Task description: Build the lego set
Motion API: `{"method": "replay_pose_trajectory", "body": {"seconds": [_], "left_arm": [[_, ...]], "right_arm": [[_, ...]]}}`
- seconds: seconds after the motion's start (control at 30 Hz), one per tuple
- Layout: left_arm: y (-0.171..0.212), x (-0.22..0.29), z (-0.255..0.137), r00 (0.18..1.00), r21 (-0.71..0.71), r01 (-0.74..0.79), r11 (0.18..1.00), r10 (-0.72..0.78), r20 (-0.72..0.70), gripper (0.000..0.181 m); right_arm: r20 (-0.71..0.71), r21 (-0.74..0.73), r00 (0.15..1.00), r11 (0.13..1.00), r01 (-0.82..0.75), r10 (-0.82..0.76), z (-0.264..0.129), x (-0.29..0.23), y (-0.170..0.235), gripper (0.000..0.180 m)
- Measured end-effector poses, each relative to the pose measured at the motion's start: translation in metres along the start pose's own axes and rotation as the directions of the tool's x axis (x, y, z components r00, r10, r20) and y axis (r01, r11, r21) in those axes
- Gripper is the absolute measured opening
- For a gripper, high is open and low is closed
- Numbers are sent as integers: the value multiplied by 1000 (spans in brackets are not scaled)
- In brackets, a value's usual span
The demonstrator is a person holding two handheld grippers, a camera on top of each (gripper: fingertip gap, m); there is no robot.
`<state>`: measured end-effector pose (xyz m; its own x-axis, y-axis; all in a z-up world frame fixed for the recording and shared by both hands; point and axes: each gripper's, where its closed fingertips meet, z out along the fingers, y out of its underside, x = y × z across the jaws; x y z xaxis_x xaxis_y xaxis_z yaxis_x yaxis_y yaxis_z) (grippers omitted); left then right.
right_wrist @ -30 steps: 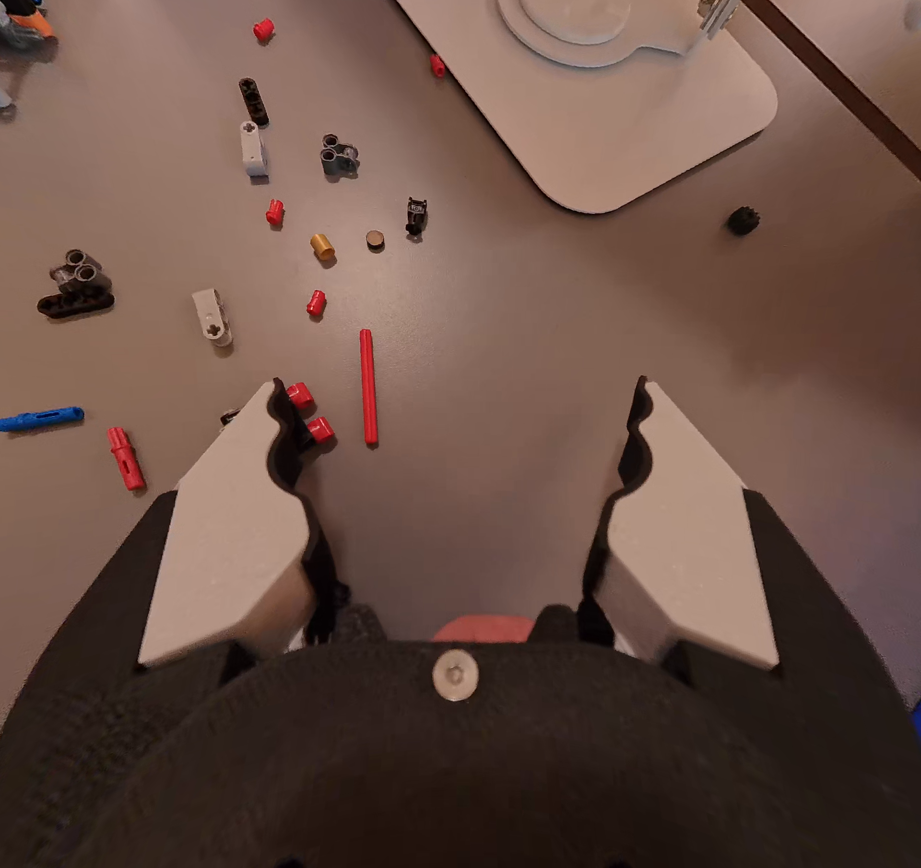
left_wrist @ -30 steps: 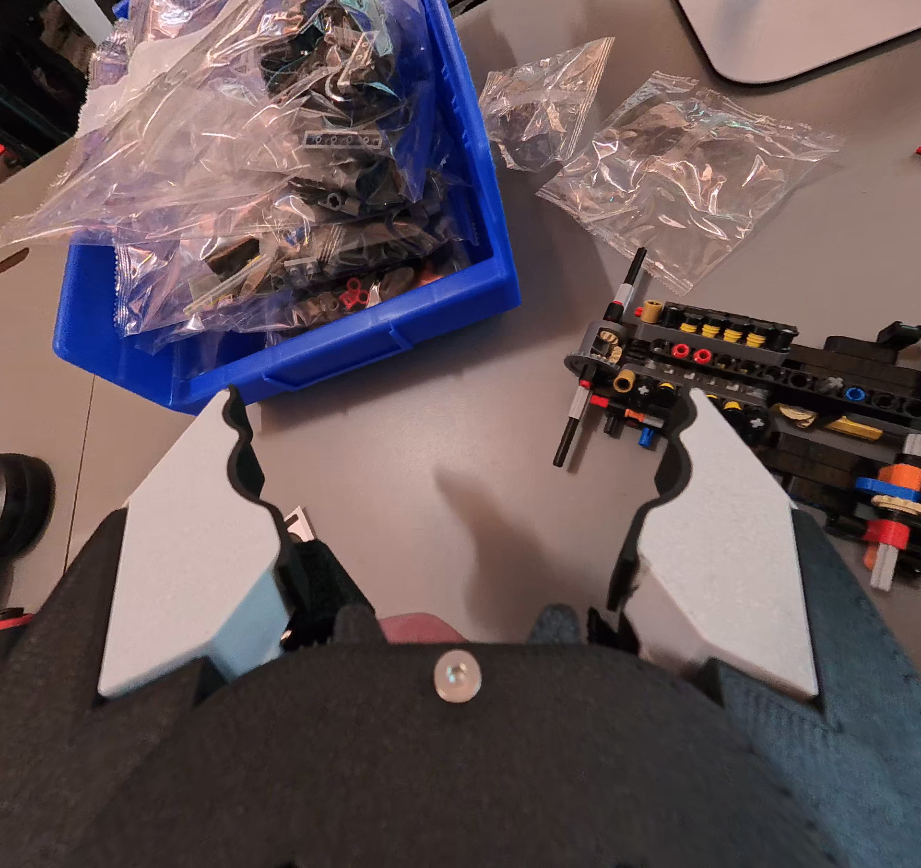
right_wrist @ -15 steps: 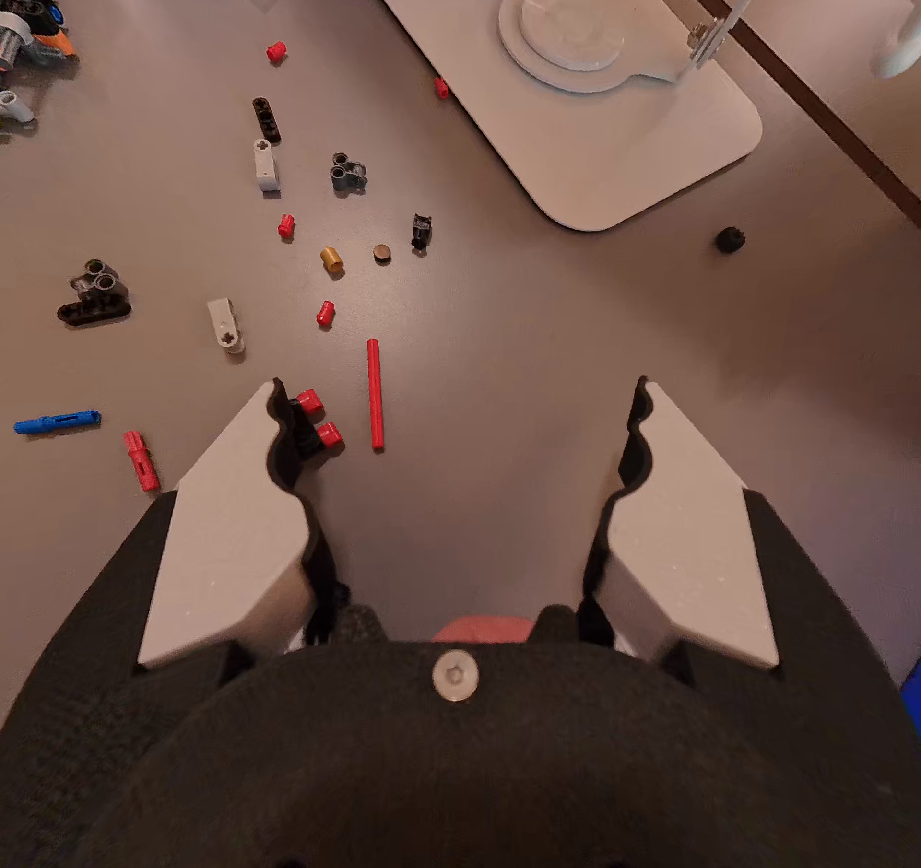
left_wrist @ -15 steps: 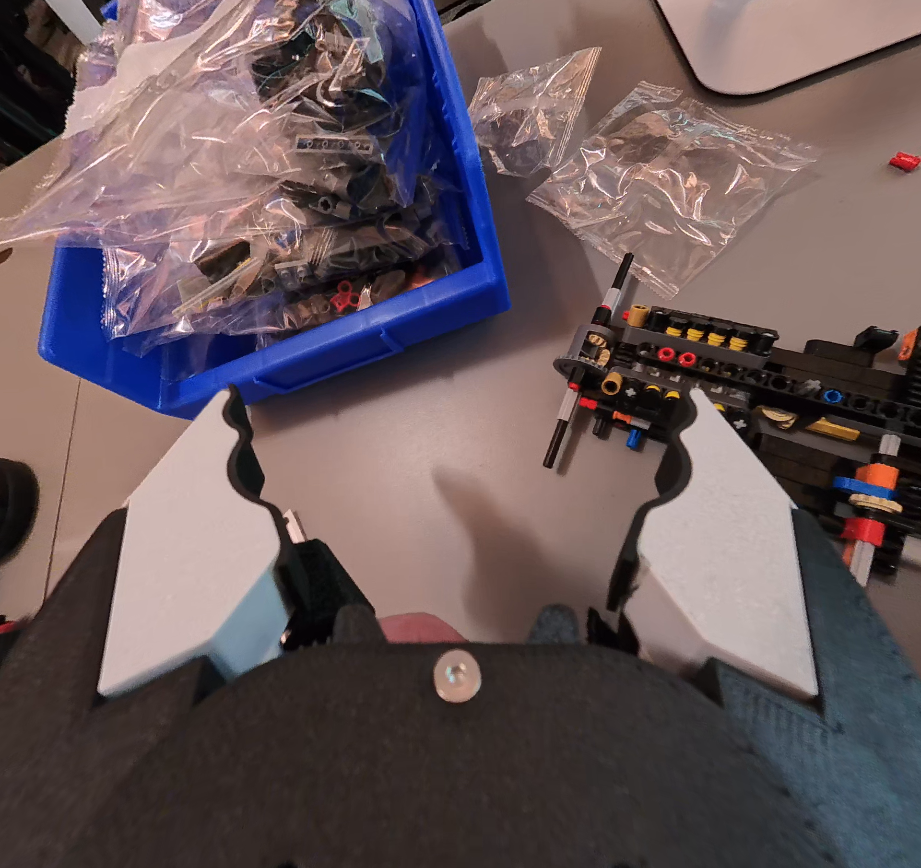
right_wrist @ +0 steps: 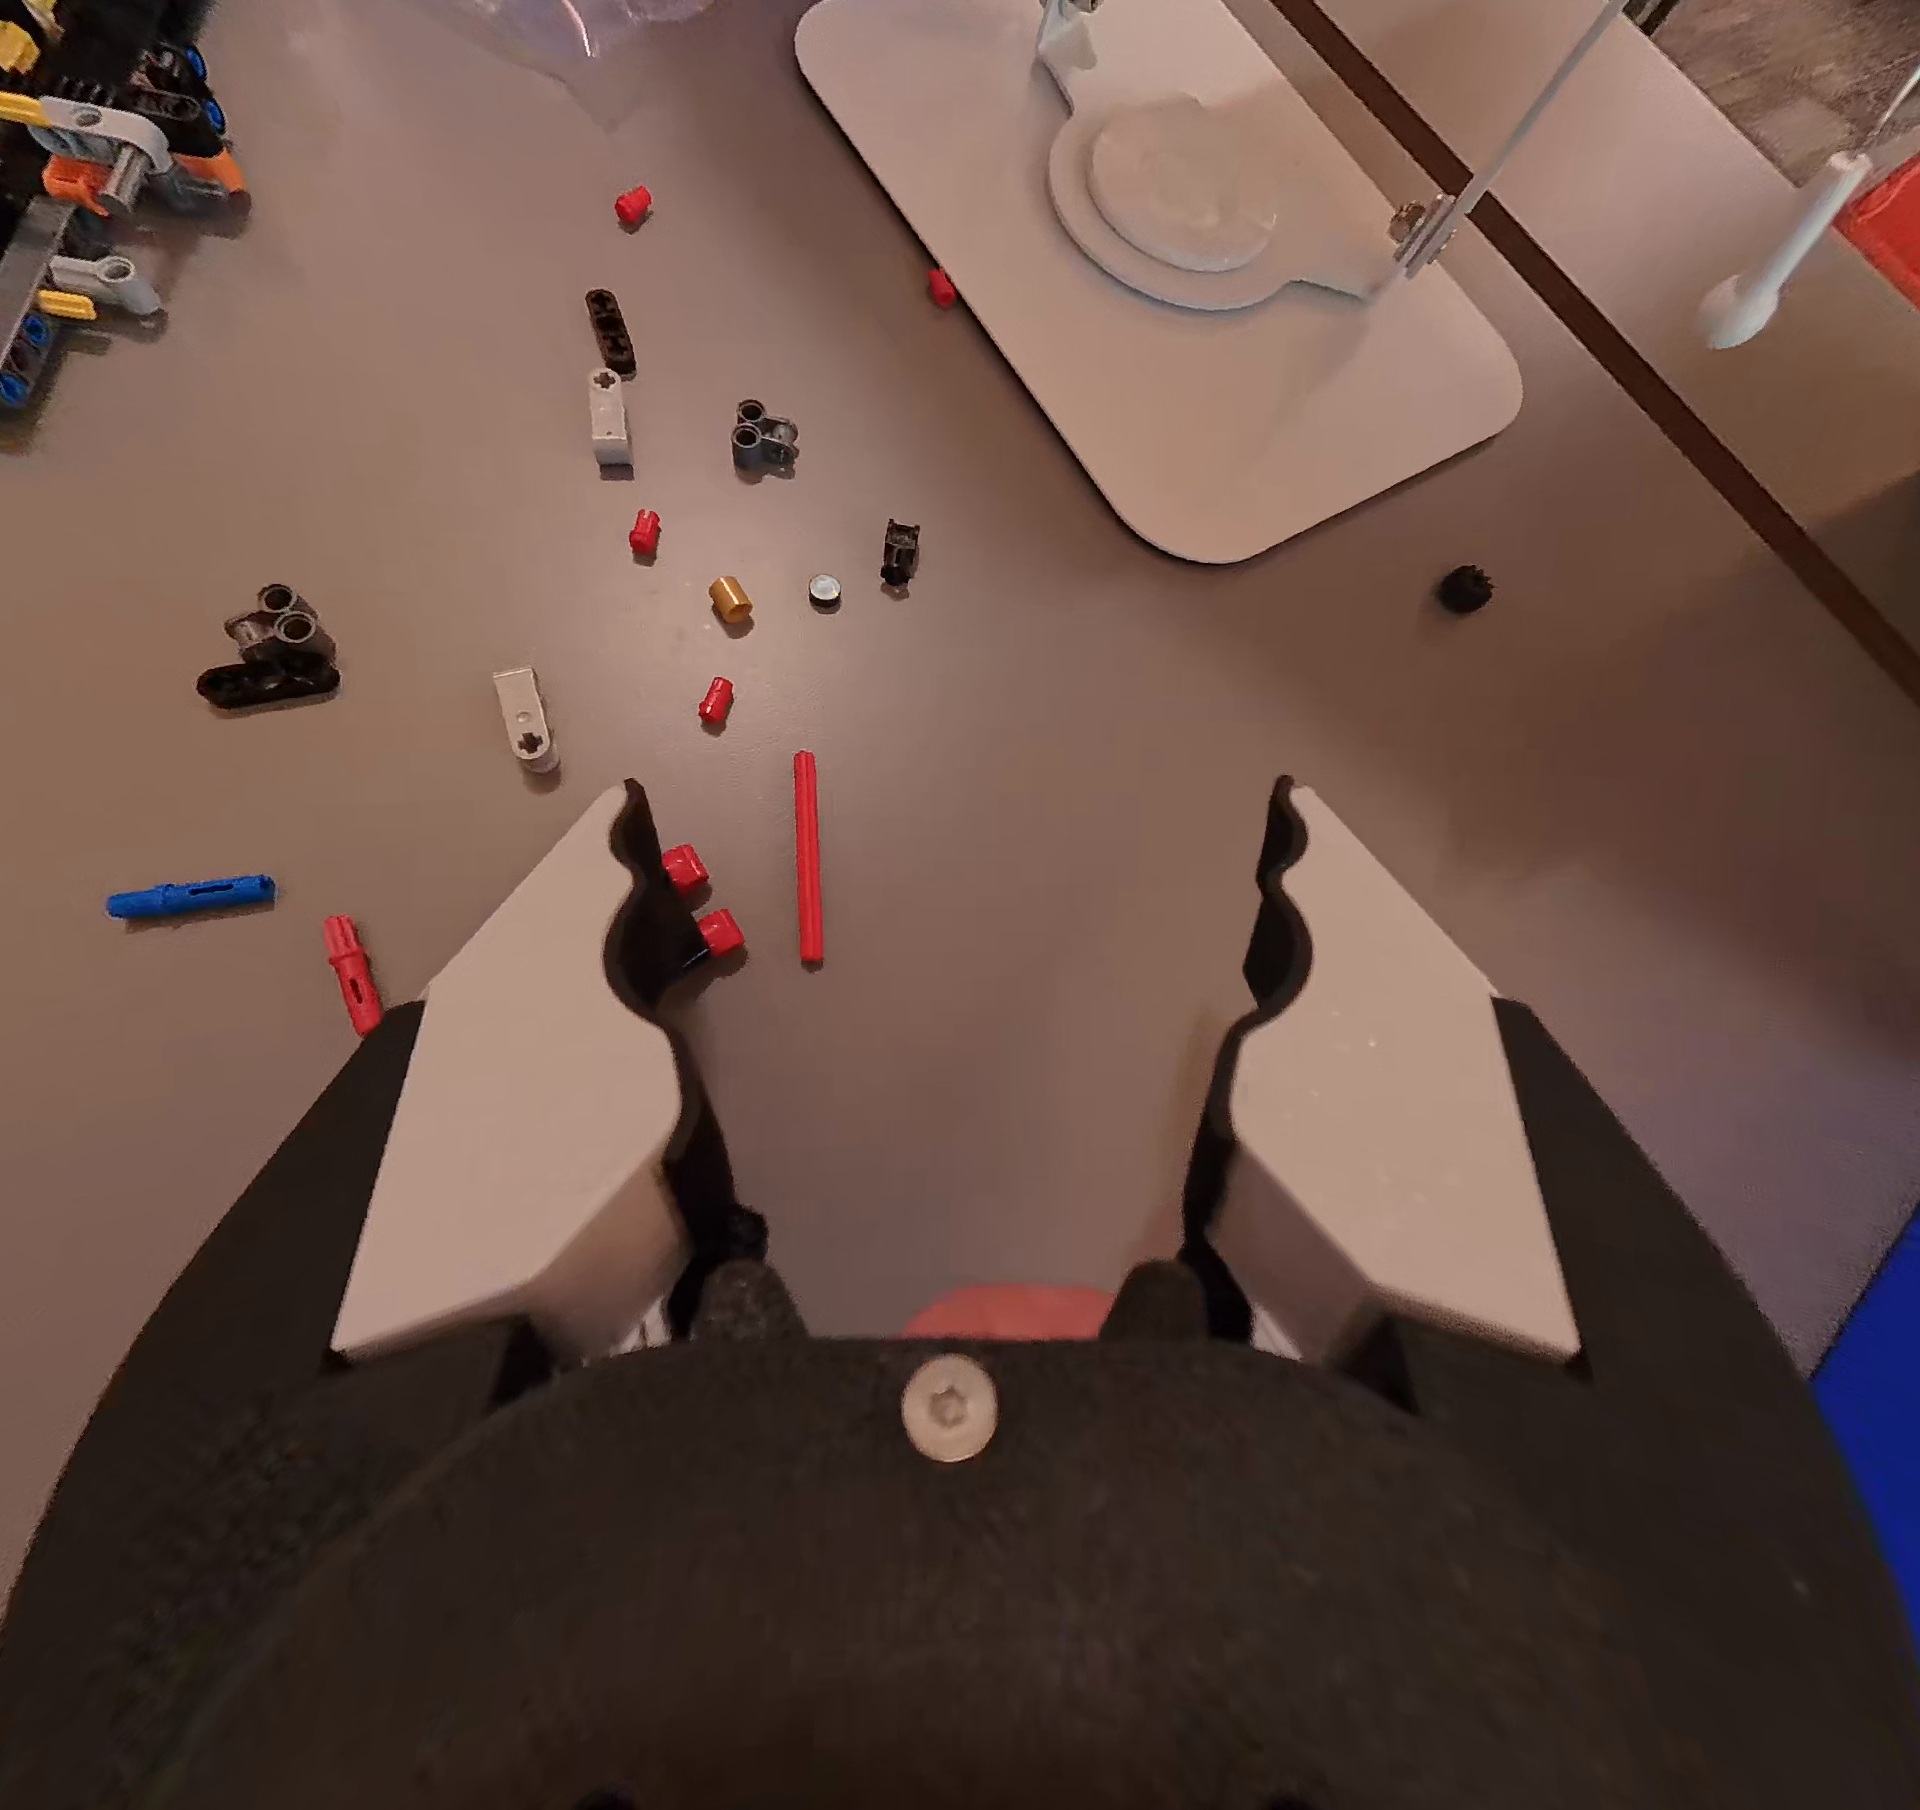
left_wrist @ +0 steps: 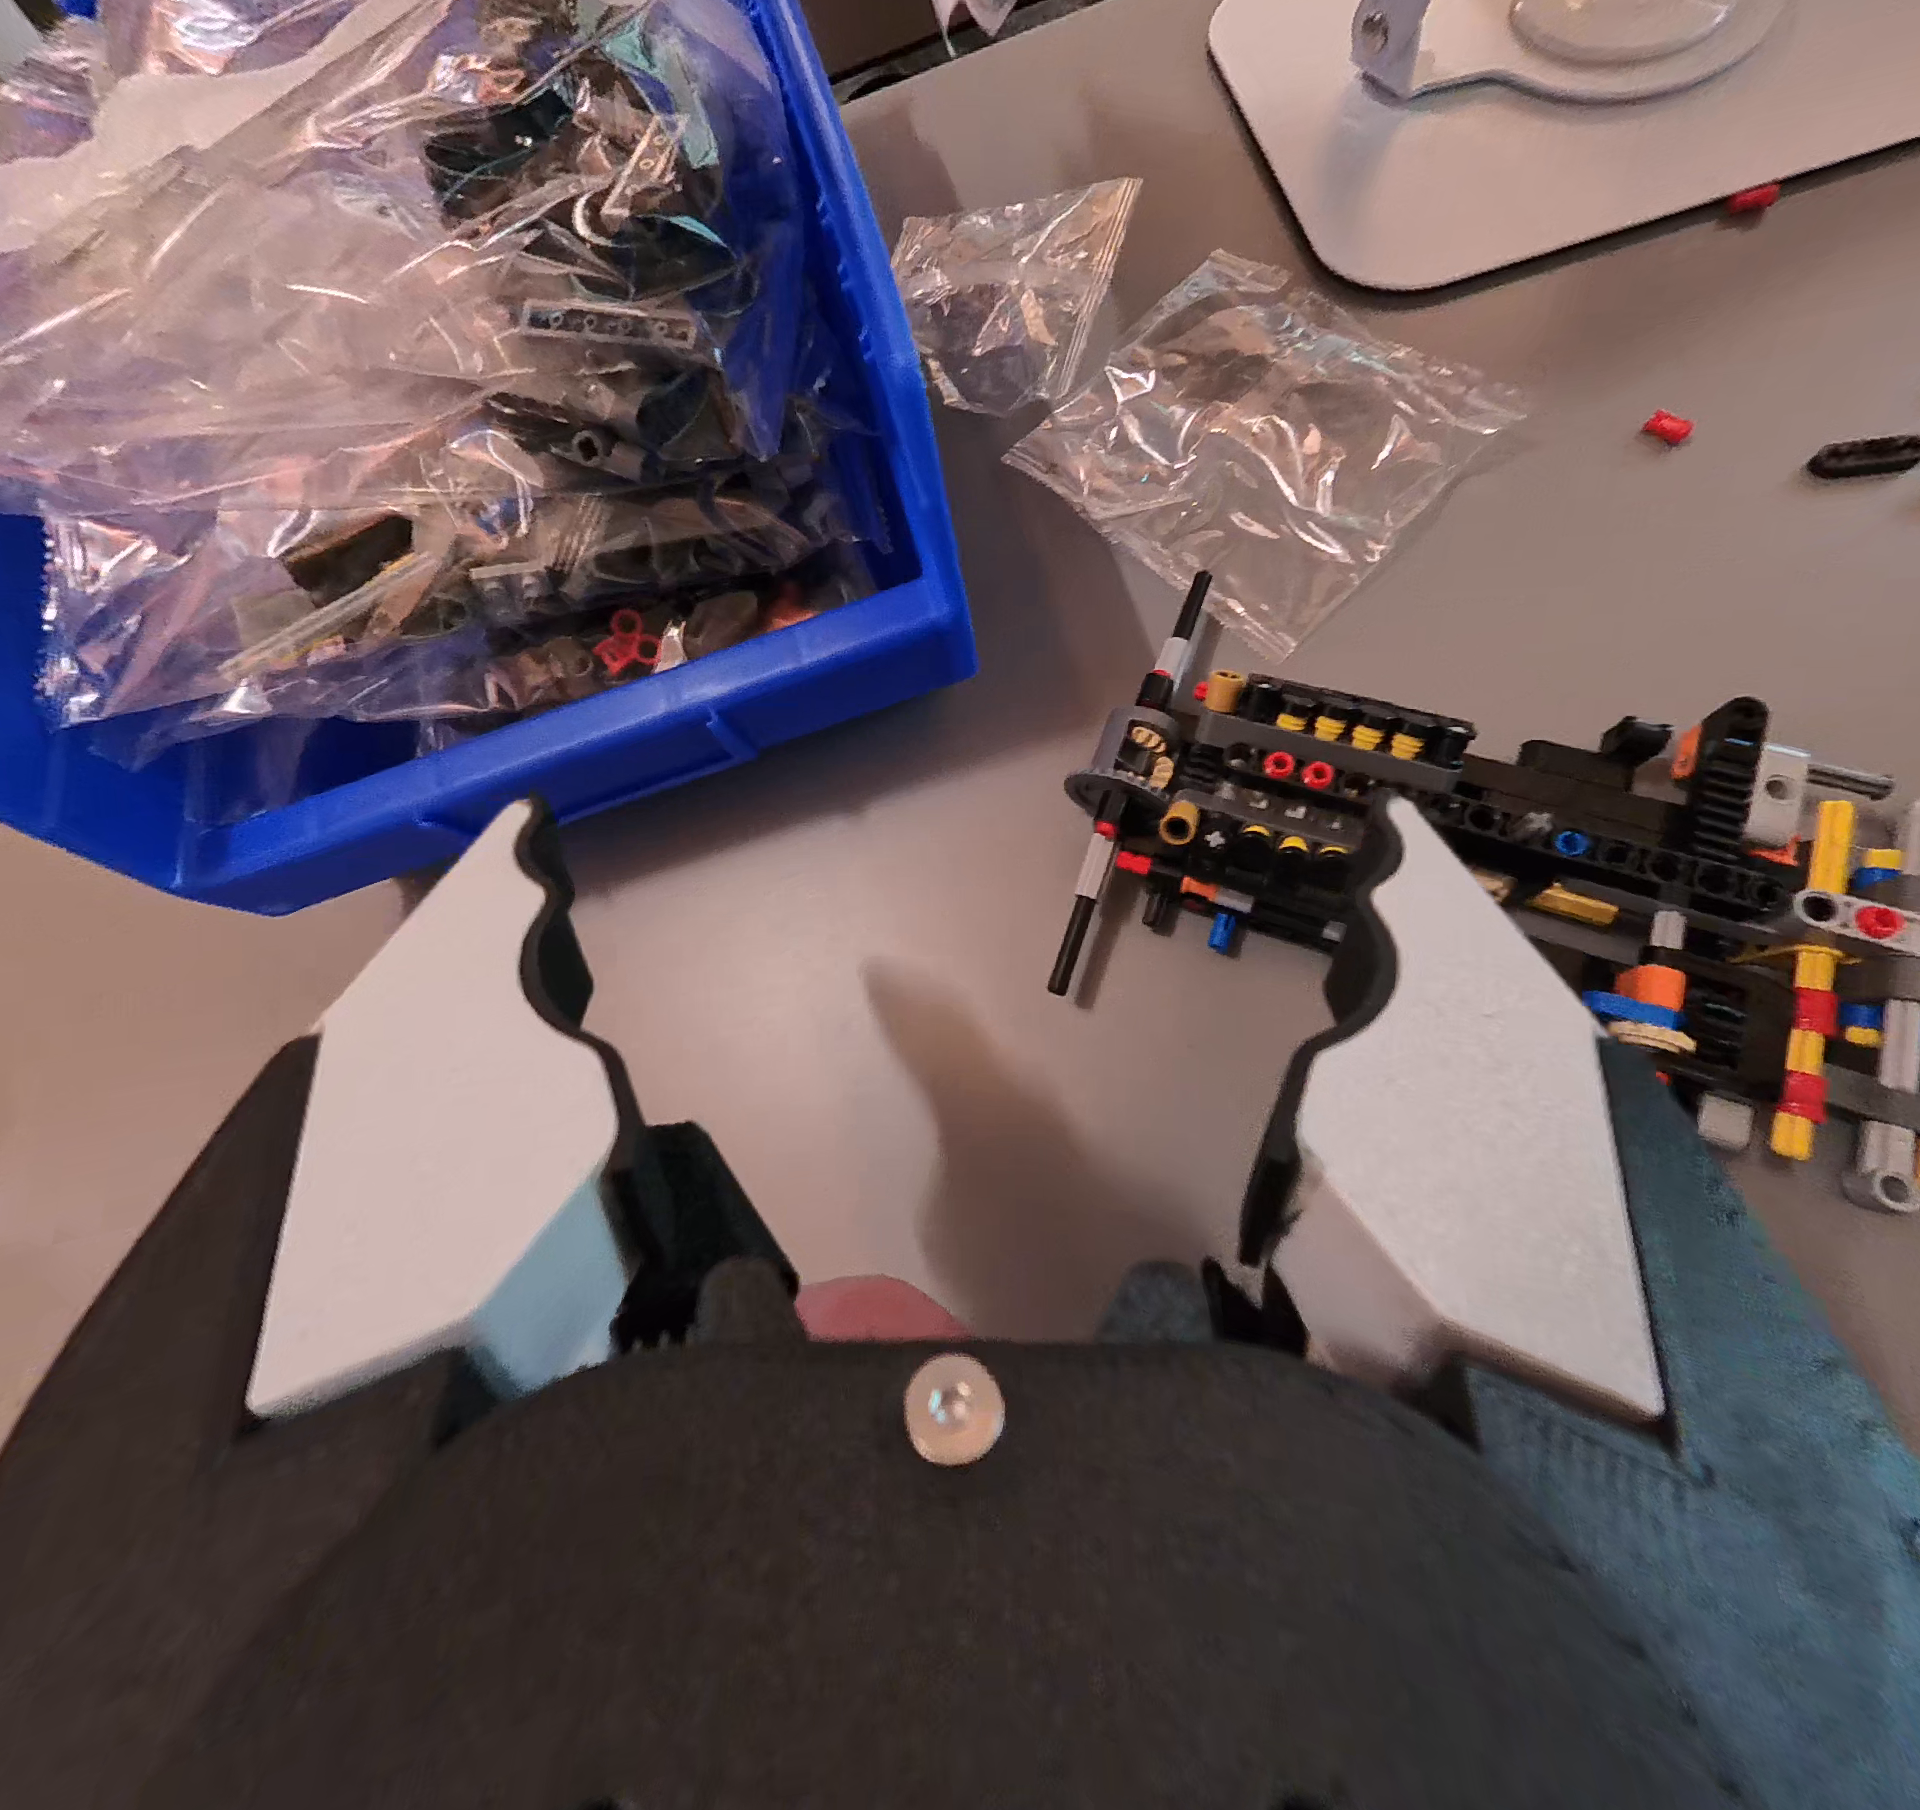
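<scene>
The partly built lego model (left_wrist: pixel 1507 846), black and grey with yellow, red and blue pins, lies on the grey table at the right of the left wrist view; its end shows in the right wrist view (right_wrist: pixel 94 150). My left gripper (left_wrist: pixel 961 815) is open and empty, its right finger over the model's near edge. My right gripper (right_wrist: pixel 956 794) is open and empty above loose parts: a red axle (right_wrist: pixel 807 856), red pins (right_wrist: pixel 702 898), a gold bush (right_wrist: pixel 730 600), a blue pin (right_wrist: pixel 192 897), grey connectors (right_wrist: pixel 525 718) and black beams (right_wrist: pixel 270 659).
A blue bin (left_wrist: pixel 665 752) full of clear bags of parts stands at the left. Two clear bags (left_wrist: pixel 1257 441) lie beyond the model. A white stand base (right_wrist: pixel 1164 233) sits at the back right. A small black gear (right_wrist: pixel 1465 588) lies near the table edge. The left gripper is farther from the gold bush (right_wrist: pixel 730 600), some 25 cm, than the right, some 7 cm. The blue pin (right_wrist: pixel 192 897) lies some 9 cm from my right tips, 30 cm from my left tips.
Both grippers have pulled back and lifted a little: the bin, model and loose parts sit farther up the views, and more of the model and stand shows. Both stay open.
</scene>
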<state>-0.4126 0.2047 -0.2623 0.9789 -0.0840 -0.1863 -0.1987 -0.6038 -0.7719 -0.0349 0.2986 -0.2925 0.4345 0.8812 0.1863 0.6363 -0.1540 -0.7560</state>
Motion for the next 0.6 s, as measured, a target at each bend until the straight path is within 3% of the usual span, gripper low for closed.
{"method": "replay_pose_trajectory", "body": {"seconds": [0.13,0.4,0.6], "left_arm": [[2,8,-5,997,1,14,1000,-14,-80,116],[18,11,-6,974,-33,109,993,-113,-194,125],[15,10,-2,973,-2,129,992,-127,-193,137]], "right_arm": [[1,4,999,999,-38,38,0,5,2,114],[-7,-42,995,994,-104,104,3,16,16,133],[-9,-37,994,994,-105,105,3,17,16,138]]}}
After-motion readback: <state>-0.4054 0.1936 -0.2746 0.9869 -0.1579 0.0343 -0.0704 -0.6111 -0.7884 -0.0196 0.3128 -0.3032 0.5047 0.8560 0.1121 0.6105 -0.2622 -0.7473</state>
